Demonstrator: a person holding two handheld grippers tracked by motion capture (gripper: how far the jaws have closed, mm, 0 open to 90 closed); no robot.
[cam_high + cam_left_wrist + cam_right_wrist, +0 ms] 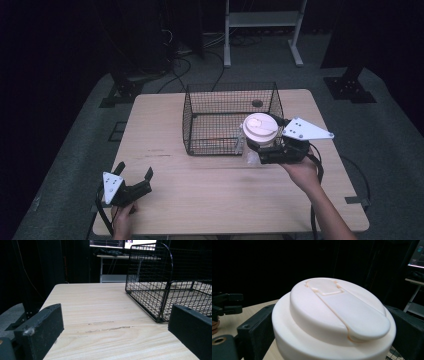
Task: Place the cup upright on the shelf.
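A container with a wide white flip-top lid point(260, 129) is held just above the table at the front right corner of the black wire basket point(230, 117). My right gripper point(263, 142) is shut on it below the lid, one jaw on each side. In the right gripper view the lid point(332, 312) looms between the black jaws, and the right gripper point(332, 340) clasps it. What seems to be its clear body point(250, 157) shows faintly under the lid. My left gripper point(135, 170) rests open near the table's front left, with nothing between its jaws. The left gripper point(115, 340) faces the basket point(160, 290).
The wooden table point(165, 150) carries the open-topped basket at its middle back. Thin items lie on the basket floor point(215, 142), too small to name. A white metal stand point(262, 30) and dark stand bases sit on the floor beyond. The left gripper point(225, 305) appears far off.
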